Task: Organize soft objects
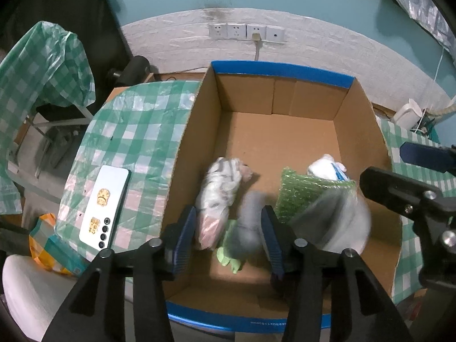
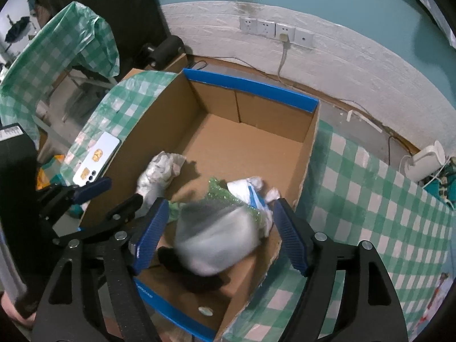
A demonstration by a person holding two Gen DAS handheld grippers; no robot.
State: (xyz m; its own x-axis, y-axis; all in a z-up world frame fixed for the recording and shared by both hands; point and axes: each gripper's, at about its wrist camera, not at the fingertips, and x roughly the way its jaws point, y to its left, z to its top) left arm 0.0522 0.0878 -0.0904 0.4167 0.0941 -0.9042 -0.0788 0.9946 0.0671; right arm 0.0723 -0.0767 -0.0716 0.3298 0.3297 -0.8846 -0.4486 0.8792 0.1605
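Left wrist view: a cardboard box point(image 1: 285, 131) sits on a green-checked tablecloth point(image 1: 136, 139) below a teal wall with sockets point(image 1: 246, 32); the left gripper point(image 1: 229, 236) stands partly open over a blurred grey bundle point(image 1: 248, 225), gripping nothing. Right wrist view: the right gripper point(image 2: 218, 236) gapes wide around a blurred grey-white soft bundle point(image 2: 219, 233) inside the box, pads clear of it, beside green bubble wrap point(image 2: 225, 193).
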